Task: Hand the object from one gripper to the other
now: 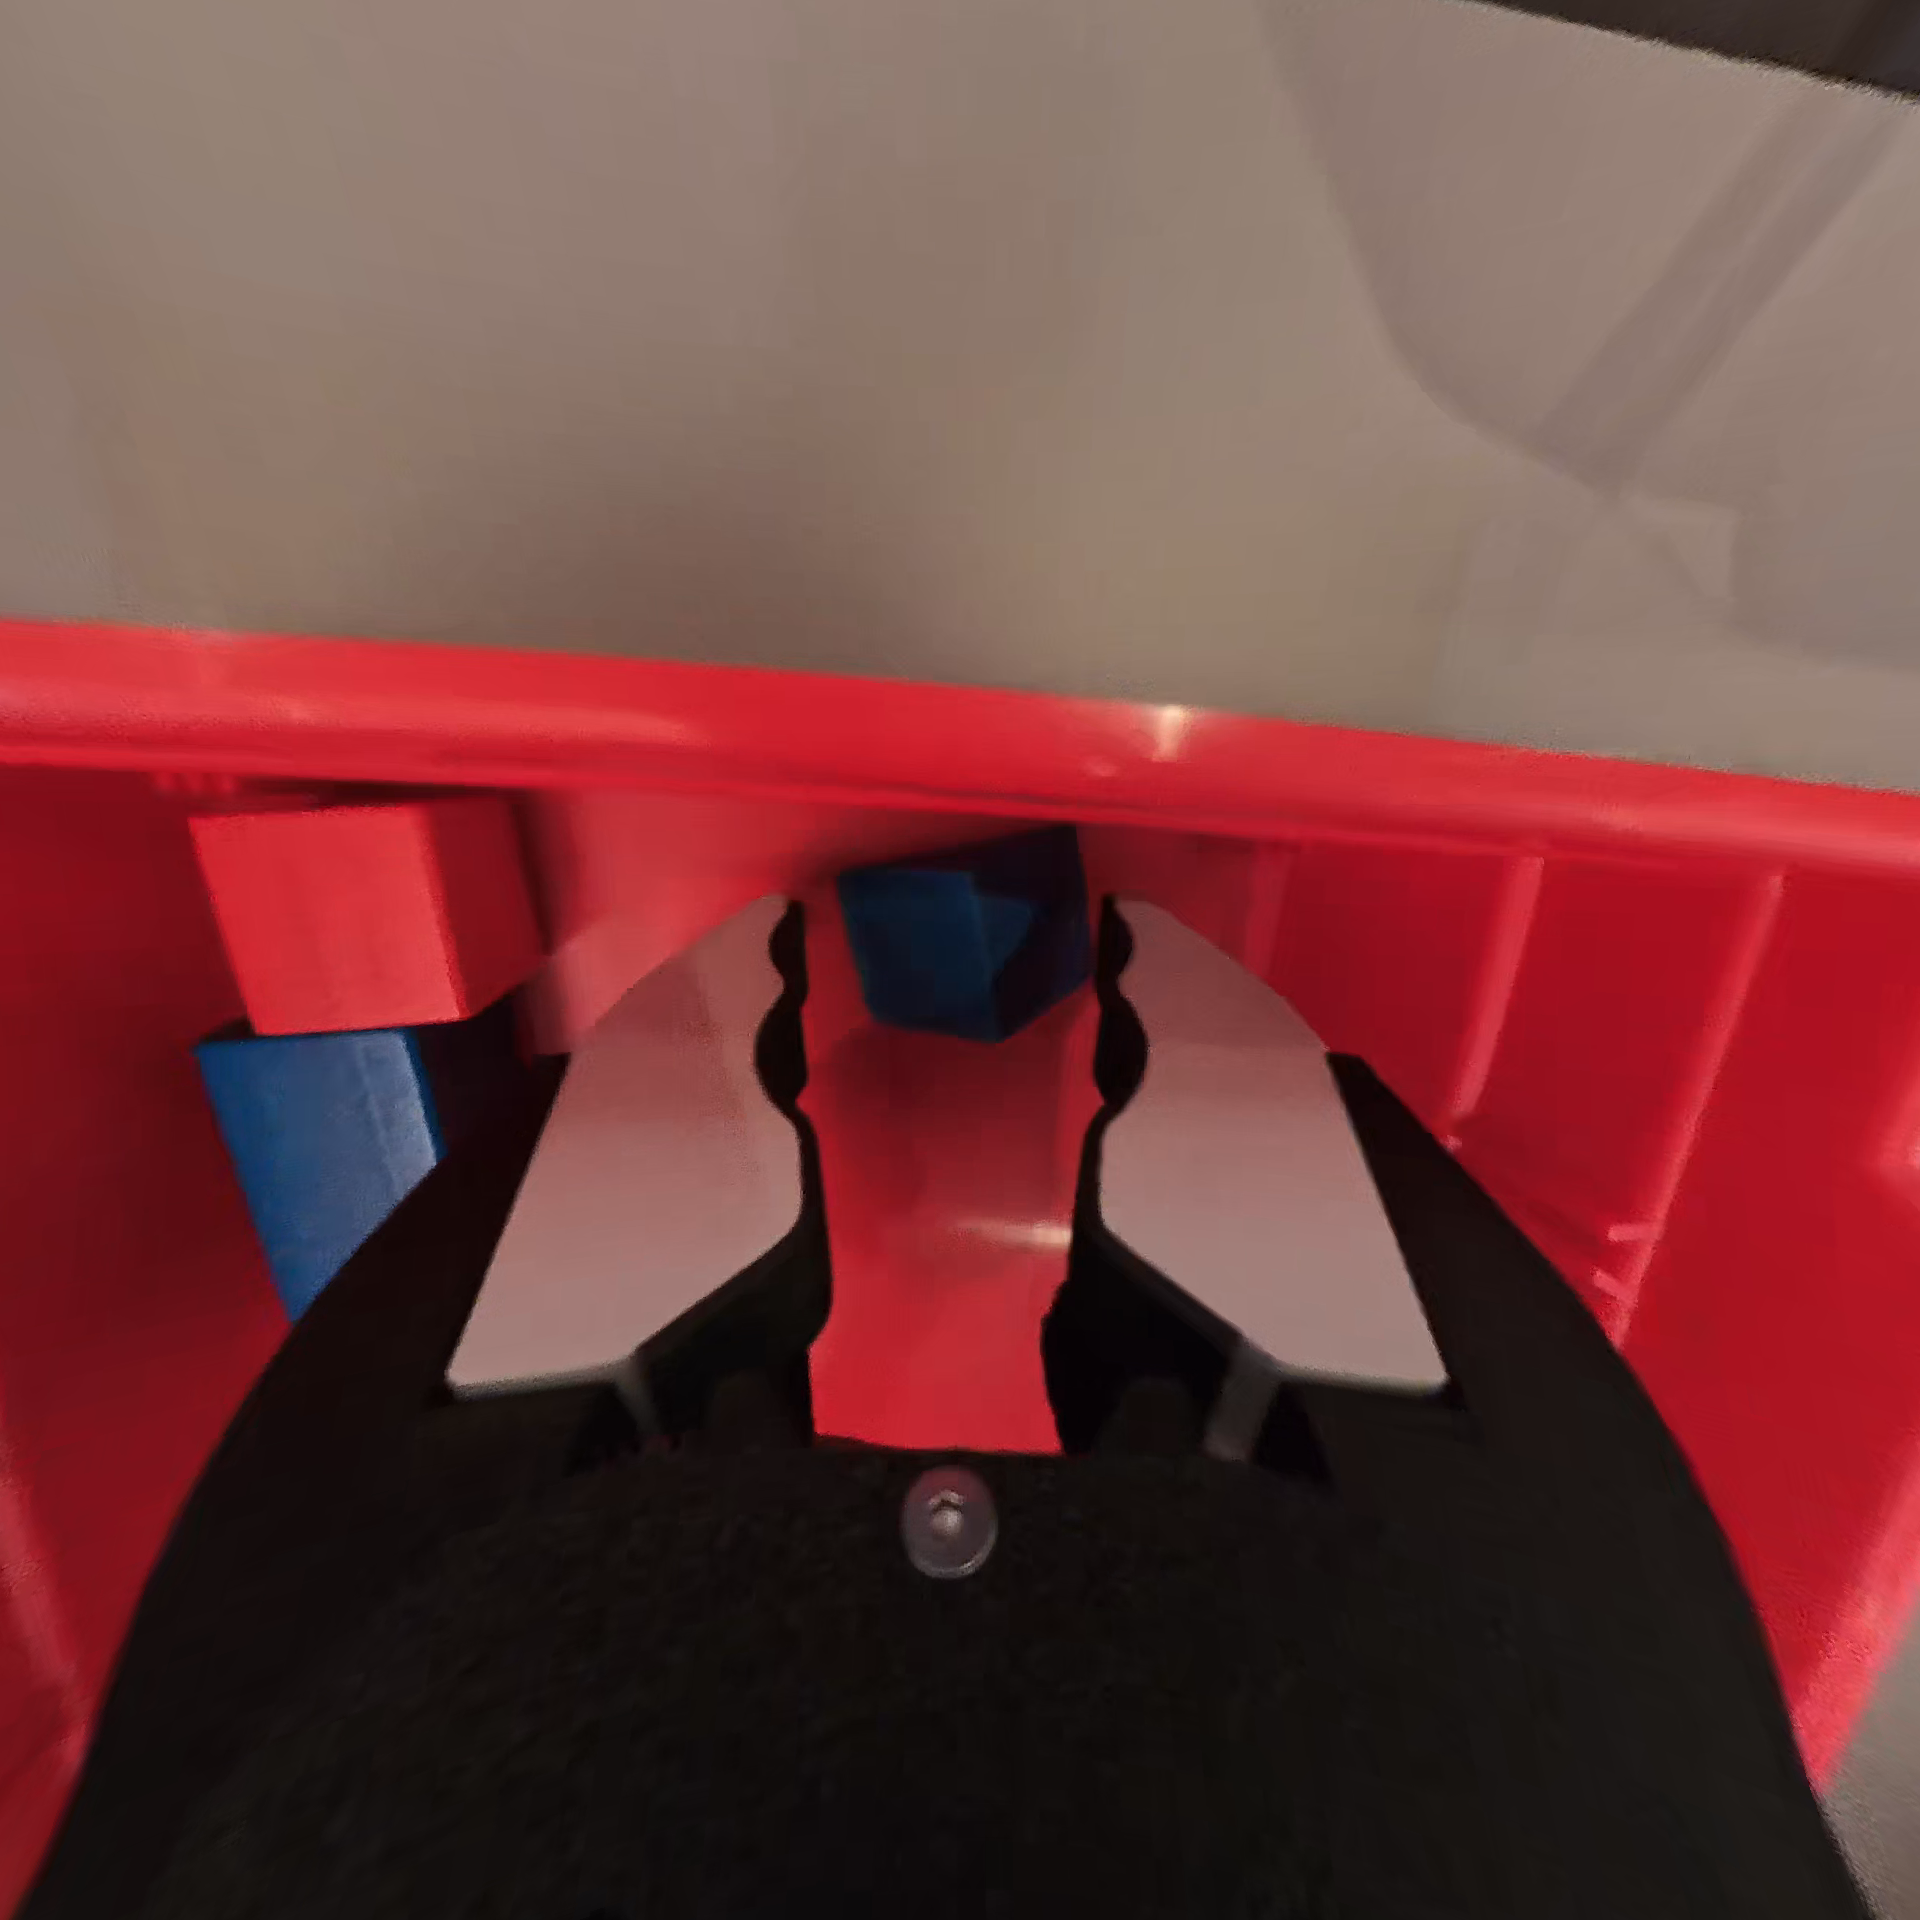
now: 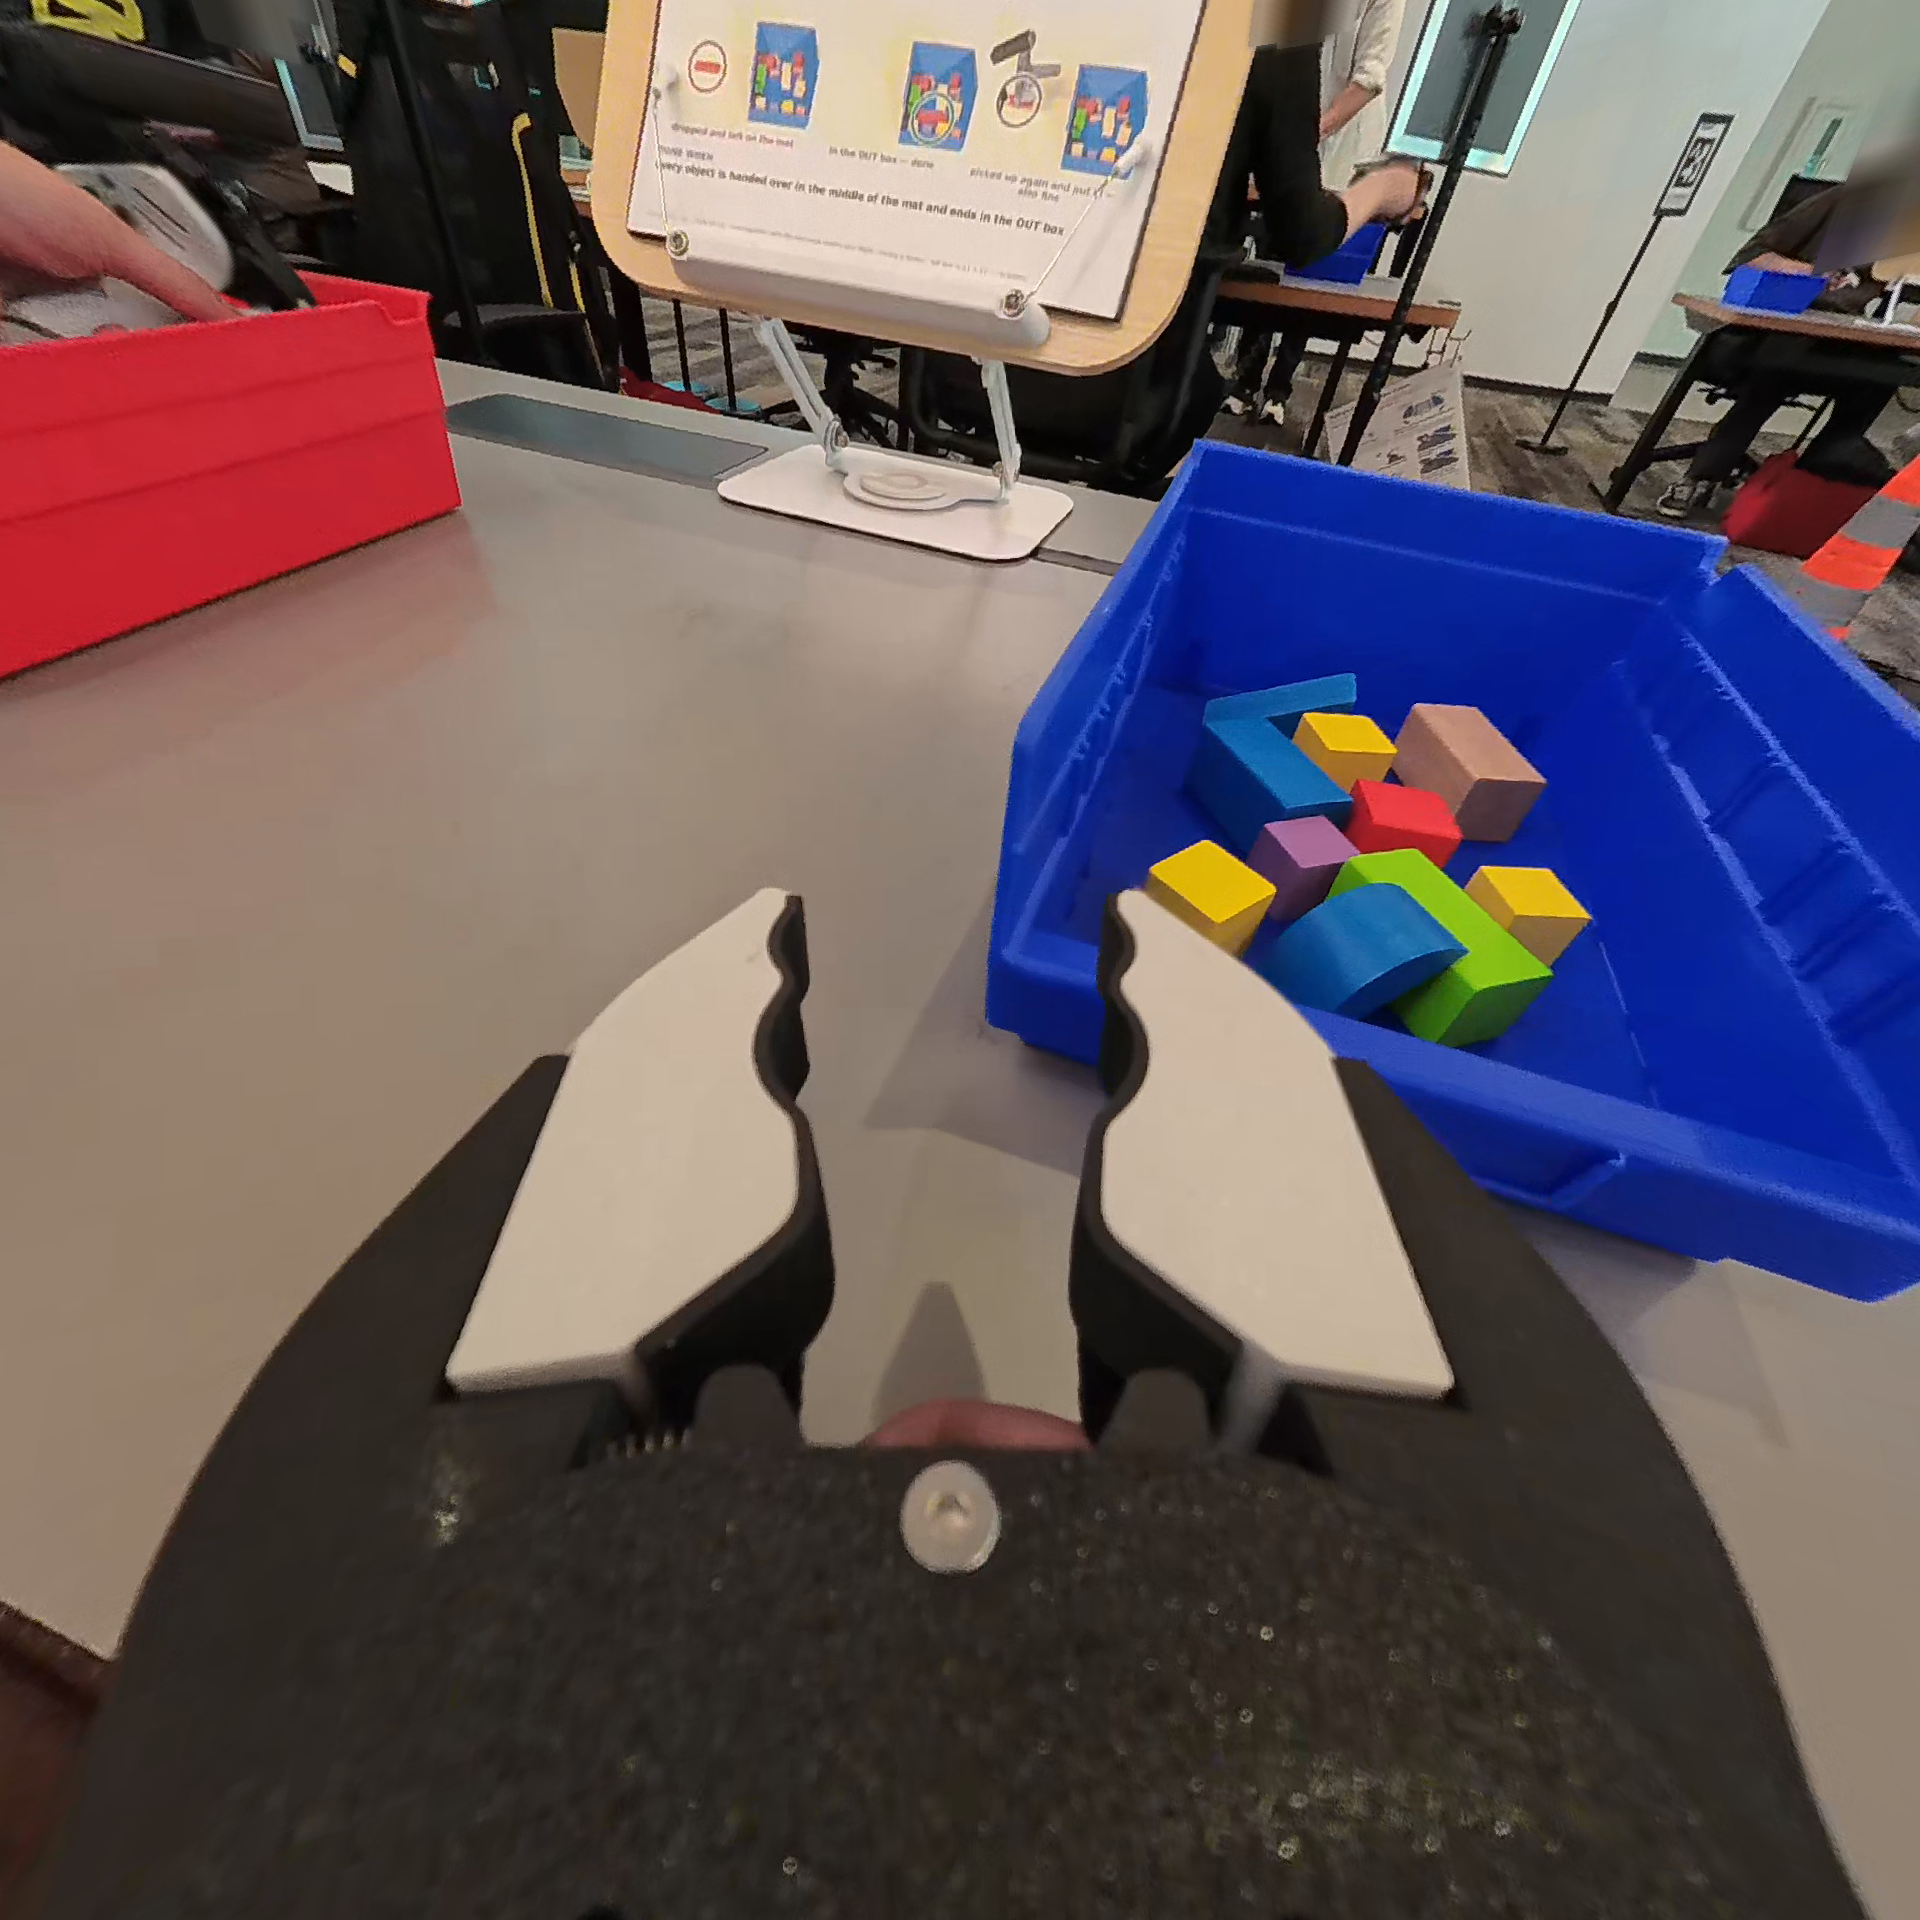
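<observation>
My left gripper [image 1: 951,914] is open and empty, reaching down inside the red bin [image 1: 935,727]. A dark blue block [image 1: 956,945] lies against the bin's far wall just beyond the fingertips, in line with the gap. A red block [image 1: 353,914] rests on another blue block [image 1: 312,1153] at the left. My right gripper [image 2: 951,914] is open and empty, held over the grey table [image 2: 520,831] beside the blue bin [image 2: 1558,1122]. The red bin also shows in the right wrist view [image 2: 208,457], far left, with a hand [image 2: 83,249] and the other gripper in it.
The blue bin holds several coloured blocks [image 2: 1371,862]: yellow, red, purple, green, blue, brown. A board with an instruction sheet [image 2: 894,156] stands on a white stand at the table's far edge. People, desks and a tripod are in the background.
</observation>
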Tool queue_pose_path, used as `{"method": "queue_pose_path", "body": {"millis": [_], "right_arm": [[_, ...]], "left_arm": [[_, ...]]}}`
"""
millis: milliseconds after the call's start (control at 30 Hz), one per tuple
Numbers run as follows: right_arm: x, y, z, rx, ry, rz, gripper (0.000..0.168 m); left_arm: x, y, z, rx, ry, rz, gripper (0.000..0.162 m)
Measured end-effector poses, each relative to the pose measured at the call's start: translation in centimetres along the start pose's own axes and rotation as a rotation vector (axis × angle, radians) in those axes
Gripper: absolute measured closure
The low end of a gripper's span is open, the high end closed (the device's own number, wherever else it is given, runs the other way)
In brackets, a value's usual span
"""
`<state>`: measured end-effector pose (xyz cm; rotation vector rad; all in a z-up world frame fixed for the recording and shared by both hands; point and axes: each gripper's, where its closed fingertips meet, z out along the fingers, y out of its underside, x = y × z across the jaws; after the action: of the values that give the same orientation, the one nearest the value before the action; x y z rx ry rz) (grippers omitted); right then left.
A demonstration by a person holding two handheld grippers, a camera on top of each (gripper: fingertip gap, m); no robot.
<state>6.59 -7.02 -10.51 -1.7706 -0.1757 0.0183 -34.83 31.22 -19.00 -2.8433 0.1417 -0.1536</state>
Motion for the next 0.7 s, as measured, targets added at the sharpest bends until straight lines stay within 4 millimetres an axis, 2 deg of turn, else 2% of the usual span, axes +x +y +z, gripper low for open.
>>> {"method": "queue_pose_path", "body": {"millis": [67,400,467,500,600,700], "right_arm": [[-0.4,0.1,0.1,-0.009,-0.022,-0.002,0.115],[-1.8,0.2,0.2,-0.030,-0.039,-0.096,0.115],[-1.8,0.0,0.1,-0.023,-0.037,-0.098,0.115],[-1.8,0.0,0.1,-0.020,-0.039,-0.093,0.115],[-1.9,0.1,0.4,-0.024,-0.056,-0.063,0.115],[-2.1,0.3,0.6,-0.032,-0.060,-0.059,0.115]], "left_arm": [[0.1,0.0,0.1,0.011,-0.018,0.035,0.120],[-0.7,0.9,-0.6,0.019,0.078,0.046,0.124],[-0.6,0.9,-1.7,0.055,0.163,0.019,0.139],[-0.4,0.8,-2.6,0.083,0.211,0.011,0.161],[-1.3,1.4,-4.3,0.111,0.206,0.033,0.162],[-1.1,2.3,-5.7,0.121,0.235,0.072,0.162]]}}
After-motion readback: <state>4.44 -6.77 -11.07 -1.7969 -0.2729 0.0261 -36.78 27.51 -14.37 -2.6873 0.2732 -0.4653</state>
